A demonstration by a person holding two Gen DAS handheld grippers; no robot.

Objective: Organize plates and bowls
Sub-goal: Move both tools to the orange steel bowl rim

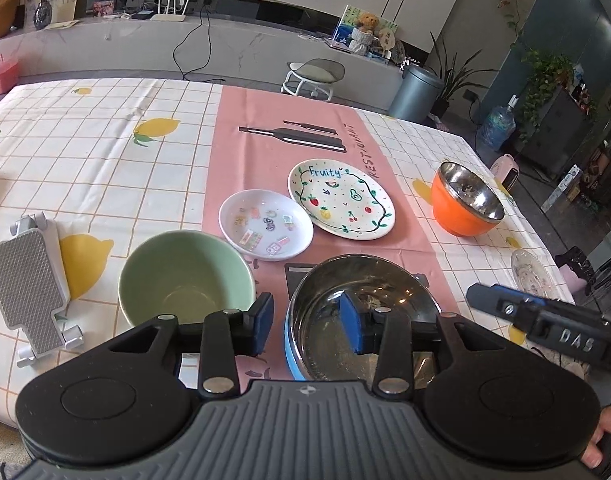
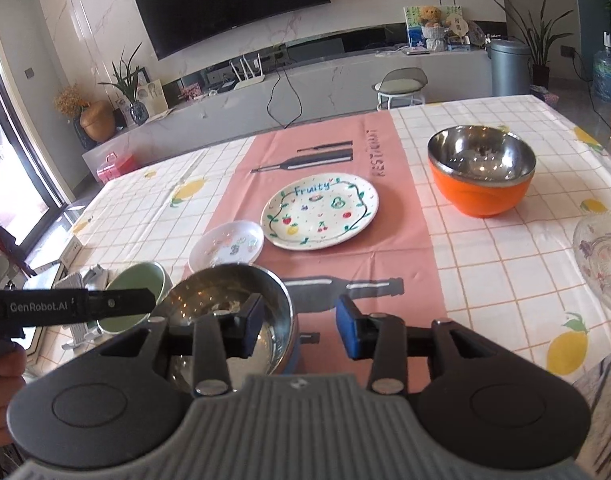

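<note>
The blue-sided bowl (image 1: 361,312) near the bottom of the frame is shiny steel inside, mirror-like, and so is the orange bowl (image 2: 481,176) at upper right. The green bowl (image 1: 185,276) looks like glazed ceramic, smooth and a bit satin. Both plates, the fruity plate (image 2: 319,210) and the small sticker plate (image 1: 265,224), are glossy white. The tablecloth (image 1: 105,160) looks smooth, wipeable. The glass dish (image 2: 603,258) at right is clear and patterned.

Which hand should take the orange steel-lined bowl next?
Right, probably. The orange steel-lined bowl sits clear on the right side of the checked tablecloth, ahead of the right tongs. The left tongs straddle the blue steel-lined bowl, with the green ceramic bowl beside.
</note>
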